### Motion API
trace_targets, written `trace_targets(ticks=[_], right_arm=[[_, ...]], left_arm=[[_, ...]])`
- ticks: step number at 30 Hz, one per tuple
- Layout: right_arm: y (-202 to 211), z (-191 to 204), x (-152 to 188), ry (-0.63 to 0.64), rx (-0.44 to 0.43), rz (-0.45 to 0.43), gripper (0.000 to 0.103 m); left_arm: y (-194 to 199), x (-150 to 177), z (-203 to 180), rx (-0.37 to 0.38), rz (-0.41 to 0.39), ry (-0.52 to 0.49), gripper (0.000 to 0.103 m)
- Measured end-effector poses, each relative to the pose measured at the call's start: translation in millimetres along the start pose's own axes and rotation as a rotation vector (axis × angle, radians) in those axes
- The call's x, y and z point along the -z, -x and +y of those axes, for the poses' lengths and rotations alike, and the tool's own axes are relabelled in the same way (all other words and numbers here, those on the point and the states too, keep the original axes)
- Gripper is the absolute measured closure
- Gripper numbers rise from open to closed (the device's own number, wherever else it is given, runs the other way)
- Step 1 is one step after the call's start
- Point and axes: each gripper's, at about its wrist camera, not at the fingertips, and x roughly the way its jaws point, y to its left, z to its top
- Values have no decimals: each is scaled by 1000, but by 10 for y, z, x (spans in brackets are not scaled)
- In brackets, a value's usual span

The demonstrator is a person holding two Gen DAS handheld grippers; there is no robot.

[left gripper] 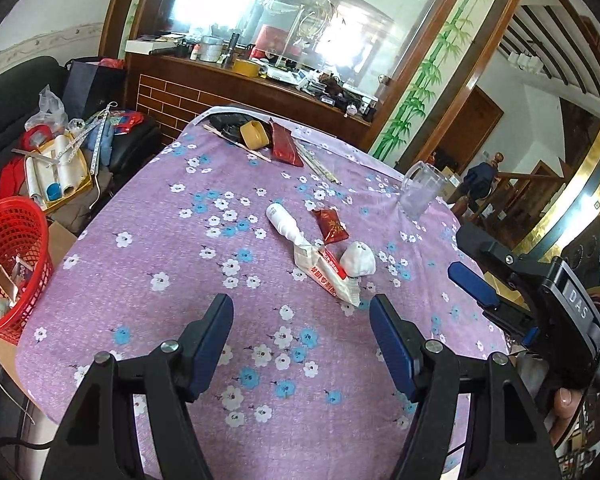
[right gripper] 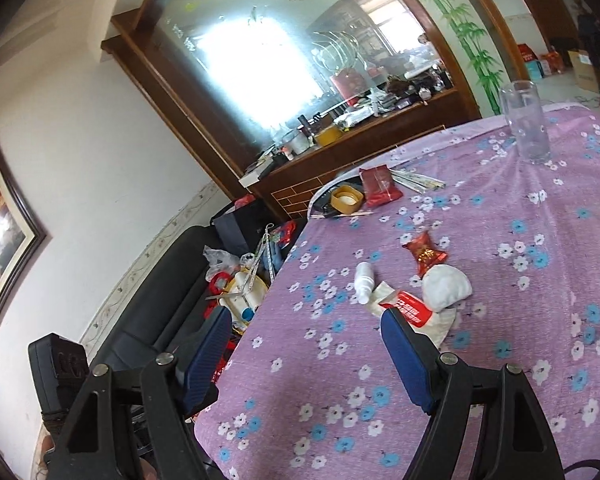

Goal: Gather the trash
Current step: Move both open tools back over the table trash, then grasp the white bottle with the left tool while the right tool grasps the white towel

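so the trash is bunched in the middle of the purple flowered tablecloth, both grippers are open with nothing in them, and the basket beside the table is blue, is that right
Not quite: the basket is red, not blue, as the left wrist view shows at the table's left edge. The rest holds: the small white bottle, red wrapper, white packet and crumpled tissue sit together mid-tablecloth, and the left gripper and right gripper are open and empty.

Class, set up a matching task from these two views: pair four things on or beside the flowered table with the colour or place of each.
Things:
1. basket
2. glass
3. small bottle
4. crumpled tissue

Descriptions:
A. white, lying on its side
B. red, beside the table's edge
C. clear, standing upright
D. white ball beside the red-and-white wrapper

Pairs: 1-B, 2-C, 3-A, 4-D
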Motion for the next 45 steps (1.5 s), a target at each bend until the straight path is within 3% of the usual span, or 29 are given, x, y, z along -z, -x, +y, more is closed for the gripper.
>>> trace_targets(ticks=[16,25,29,36,45], right_arm=[[-309,-538,-243,-85,70,31,23],[-632,-950,-447,-134,118,82,23],[-887,-1175,-535,-158,146,121,23],[-1261,-1534,-414,-237,150,161,23],[-1501,-1602,-276,-221,171,222,22]], left_arm=[[-546,-194,-42,14,71,28,32],[-1102,-513,-69,14,128,33,32],[-1461,-655,-45,-28,167,30,32],[-2004,-806,125,-69,218,91,32],[-2494,-859,193,-88,268,129,32]])
